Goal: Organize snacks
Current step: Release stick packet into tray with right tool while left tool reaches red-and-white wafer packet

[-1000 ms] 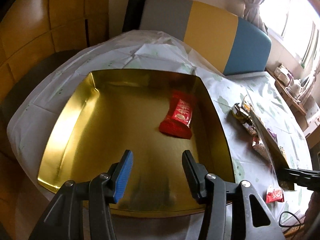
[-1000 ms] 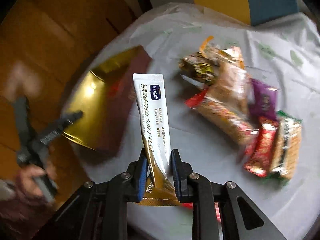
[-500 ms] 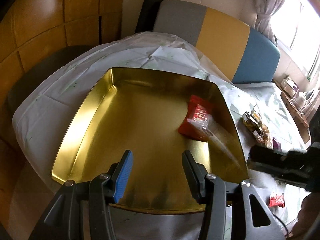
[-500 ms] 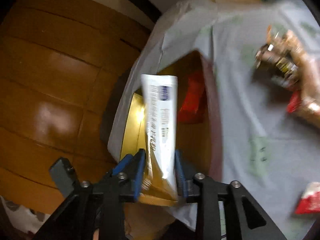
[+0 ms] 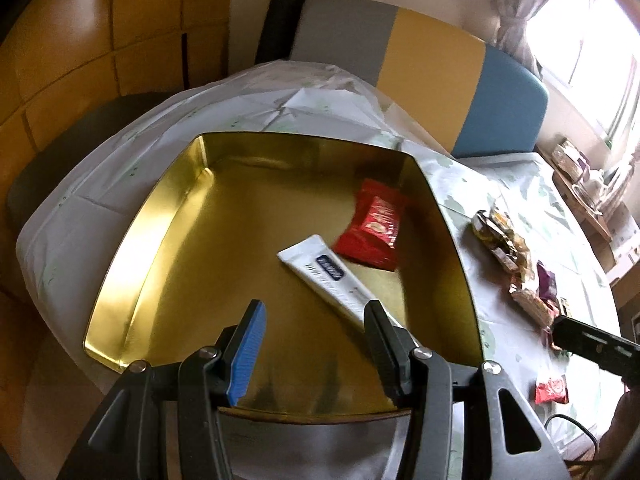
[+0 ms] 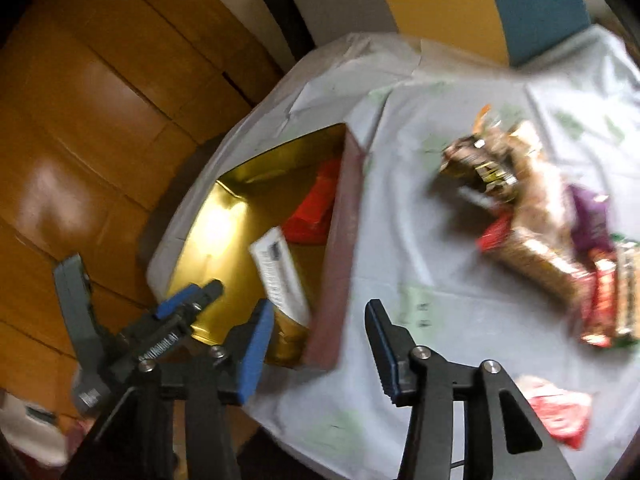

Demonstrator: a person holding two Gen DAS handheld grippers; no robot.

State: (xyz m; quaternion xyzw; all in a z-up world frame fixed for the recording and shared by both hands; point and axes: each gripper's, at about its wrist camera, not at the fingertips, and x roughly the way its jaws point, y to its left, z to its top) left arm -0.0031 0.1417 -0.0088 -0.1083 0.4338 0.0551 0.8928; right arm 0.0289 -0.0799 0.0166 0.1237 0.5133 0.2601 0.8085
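Note:
A gold tin tray (image 5: 168, 216) sits on the white-clothed table; it also shows in the right wrist view (image 6: 208, 248). Inside it lie a red snack packet (image 5: 374, 226) and a long white stick sachet (image 5: 332, 280), which also shows in the right wrist view (image 6: 280, 276). My left gripper (image 5: 316, 344) is open and empty above the tray's near edge. My right gripper (image 6: 320, 344) is open and empty, just right of the tray's near corner. A pile of loose snacks (image 6: 536, 216) lies on the cloth to the right.
A small red packet (image 5: 552, 390) lies near the table's front right edge, and shows in the right wrist view (image 6: 560, 412). A grey, yellow and blue bench back (image 5: 420, 64) stands behind the table. Wooden panelling (image 5: 80, 40) is on the left.
My right gripper carried the white sachet over the tray, opened and let it go. The sachet now lies in the tray beside the red packet. The right gripper has pulled back to the right.

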